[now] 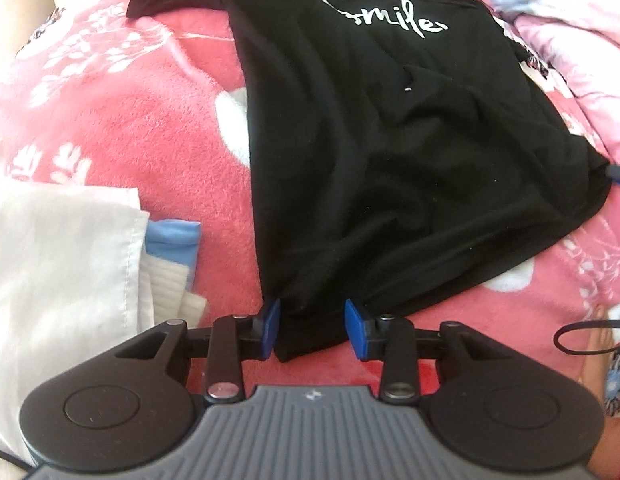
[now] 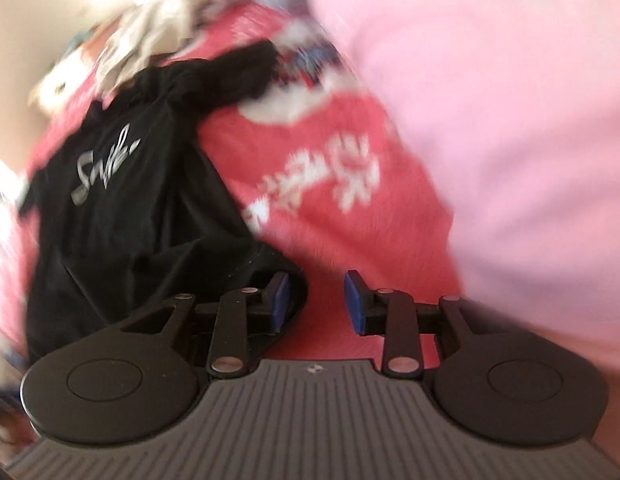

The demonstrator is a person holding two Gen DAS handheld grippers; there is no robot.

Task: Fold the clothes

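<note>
Left wrist view: left gripper (image 1: 313, 329) straddles the black T-shirt (image 1: 390, 140) hem, pads slack. White cloth (image 1: 57, 264) lies at nine o'clock. Right gripper (image 2: 317, 302) gapes over the red blanket (image 2: 330, 184), shirt corner by its nine-o'clock pad; pink bedding (image 2: 510, 120) at two.

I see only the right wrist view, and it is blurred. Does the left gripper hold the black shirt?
Observer: No. The left gripper is open. The bottom corner of the black shirt lies between its pads, not pinched.
Operator: Is the shirt spread flat?
Observer: Mostly flat, print side up, with small wrinkles toward the hem.
Operator: Is anything beside it?
Observer: Yes, a white folded cloth lies apart from the shirt, on the pink blanket.
</note>
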